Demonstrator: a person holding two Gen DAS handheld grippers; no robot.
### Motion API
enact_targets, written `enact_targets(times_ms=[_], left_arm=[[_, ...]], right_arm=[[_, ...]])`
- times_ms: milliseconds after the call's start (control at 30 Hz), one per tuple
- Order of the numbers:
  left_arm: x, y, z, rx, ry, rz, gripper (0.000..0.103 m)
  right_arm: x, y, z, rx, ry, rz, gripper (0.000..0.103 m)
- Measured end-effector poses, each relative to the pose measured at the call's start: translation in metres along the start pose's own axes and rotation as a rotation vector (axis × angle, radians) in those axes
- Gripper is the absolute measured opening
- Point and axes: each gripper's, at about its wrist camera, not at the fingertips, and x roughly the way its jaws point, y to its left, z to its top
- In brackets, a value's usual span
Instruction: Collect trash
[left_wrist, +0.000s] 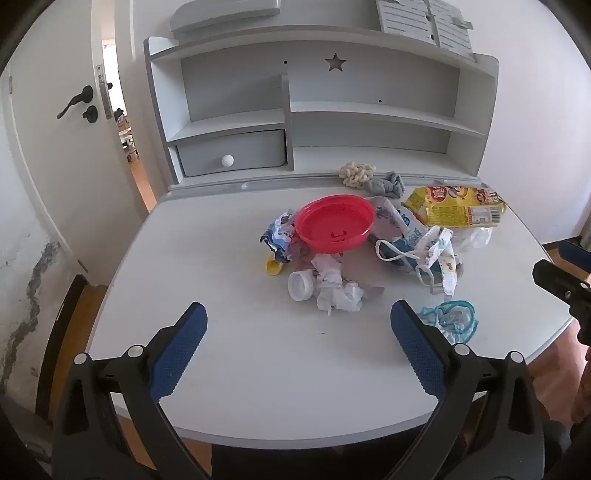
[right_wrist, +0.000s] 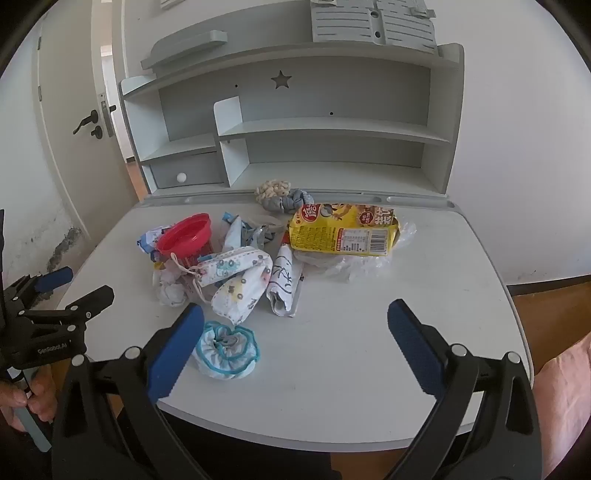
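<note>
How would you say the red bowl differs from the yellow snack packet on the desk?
The red bowl is round, rigid and plain; the yellow snack packet is flat, crinkled and printed. The bowl rests tilted on crumpled wrappers, the packet on clear plastic. Both lie untouched in the pile.

The left gripper (right_wrist: 55, 291), seen from the right wrist view, carries the white lettering "GenRobot.AI" on its black body. The yellow snack packet (right_wrist: 341, 230) bears red Chinese characters, fine print and a barcode, none legible.
</note>
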Motion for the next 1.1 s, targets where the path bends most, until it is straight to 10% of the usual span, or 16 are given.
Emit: enact_targets(times_ms=[1100], left_arm=[[0.0043,0.0060,-0.0004,-0.004,0.008,0.021,0.097]], right_arm=[[-0.0043,0.0003,0.0024,0.008,-0.001,0.023,0.096]])
